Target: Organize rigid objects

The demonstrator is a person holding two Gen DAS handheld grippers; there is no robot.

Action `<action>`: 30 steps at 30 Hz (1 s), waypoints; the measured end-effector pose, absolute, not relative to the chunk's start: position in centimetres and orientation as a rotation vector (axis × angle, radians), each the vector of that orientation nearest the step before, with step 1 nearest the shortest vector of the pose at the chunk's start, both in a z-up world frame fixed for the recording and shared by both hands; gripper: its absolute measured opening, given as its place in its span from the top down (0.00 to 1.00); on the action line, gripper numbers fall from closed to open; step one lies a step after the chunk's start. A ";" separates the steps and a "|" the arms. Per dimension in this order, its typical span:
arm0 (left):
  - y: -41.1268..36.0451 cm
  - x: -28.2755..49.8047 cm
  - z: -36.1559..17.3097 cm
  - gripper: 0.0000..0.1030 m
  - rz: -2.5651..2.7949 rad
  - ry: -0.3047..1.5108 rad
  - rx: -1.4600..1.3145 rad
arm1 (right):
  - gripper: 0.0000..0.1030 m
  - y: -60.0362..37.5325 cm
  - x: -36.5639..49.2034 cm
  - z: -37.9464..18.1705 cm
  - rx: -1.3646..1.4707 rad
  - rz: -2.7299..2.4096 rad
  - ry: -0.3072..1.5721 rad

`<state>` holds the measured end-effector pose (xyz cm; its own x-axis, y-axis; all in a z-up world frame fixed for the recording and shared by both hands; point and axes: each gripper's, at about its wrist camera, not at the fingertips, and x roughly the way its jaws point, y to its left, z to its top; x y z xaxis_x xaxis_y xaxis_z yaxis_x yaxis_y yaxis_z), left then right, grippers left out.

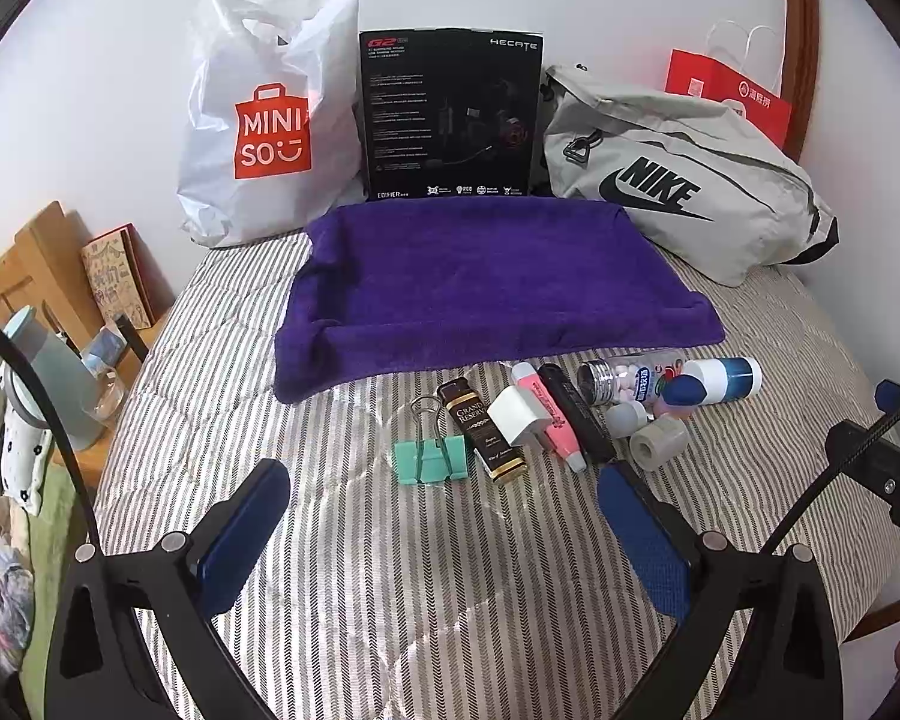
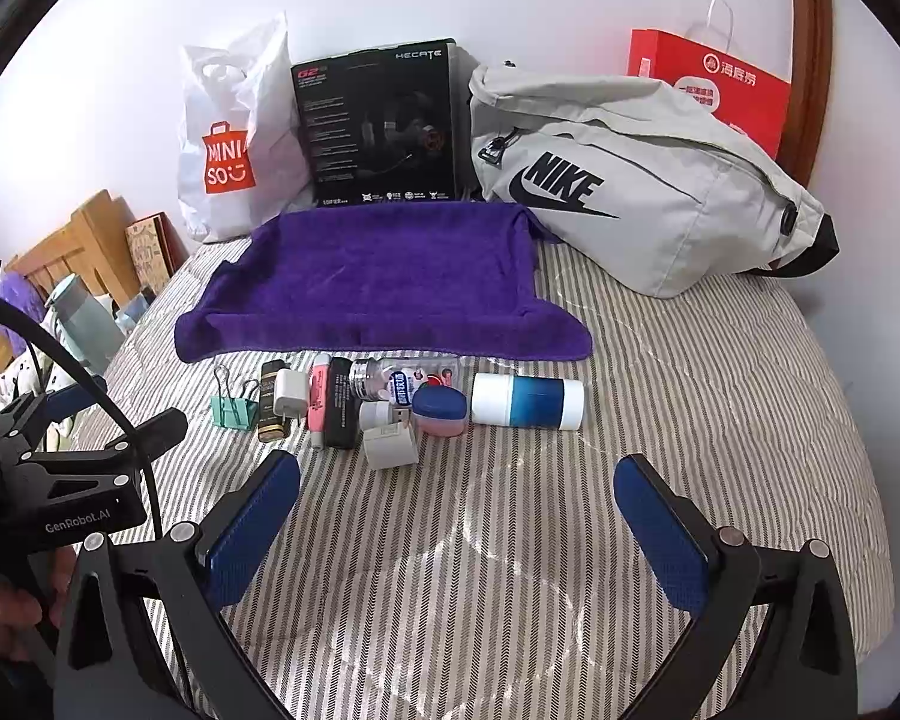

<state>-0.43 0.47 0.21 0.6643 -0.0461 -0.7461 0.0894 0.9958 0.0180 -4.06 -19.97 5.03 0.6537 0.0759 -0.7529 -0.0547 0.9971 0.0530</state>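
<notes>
Purple towel (image 1: 486, 282) at 12 o'clock bare; clutter (image 1: 570, 414) unsorted below. Left gripper (image 1: 444, 516), right gripper (image 2: 456, 510) spread, empty. Nothing done yet.

You have bright, even, daylight-like light in both views, soft enough that the small items cast only faint shadows on the striped bedcover (image 1: 450, 570). The white wall (image 1: 120, 60) at 12 o'clock runs close to washed out. A pale, curving sheen lies across the bedcover in the right wrist view, low and centre. The red paper bag (image 2: 714, 84) at 1 o'clock bleeds a pinkish halo onto the wall. Fisheye distortion bows the wooden post (image 2: 810, 60) at 2 o'clock and bends the bed edges; black vignette fills every corner. Focus is fair at centre, where you can read the larger print, and softens toward the rim, with fine print on the black box (image 1: 450, 114) unreadable.
</notes>
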 end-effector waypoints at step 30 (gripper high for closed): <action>0.8 -0.5 0.4 0.00 -0.057 0.838 0.040 | 0.00 -19.7 -4.2 5.2 0.009 0.070 0.856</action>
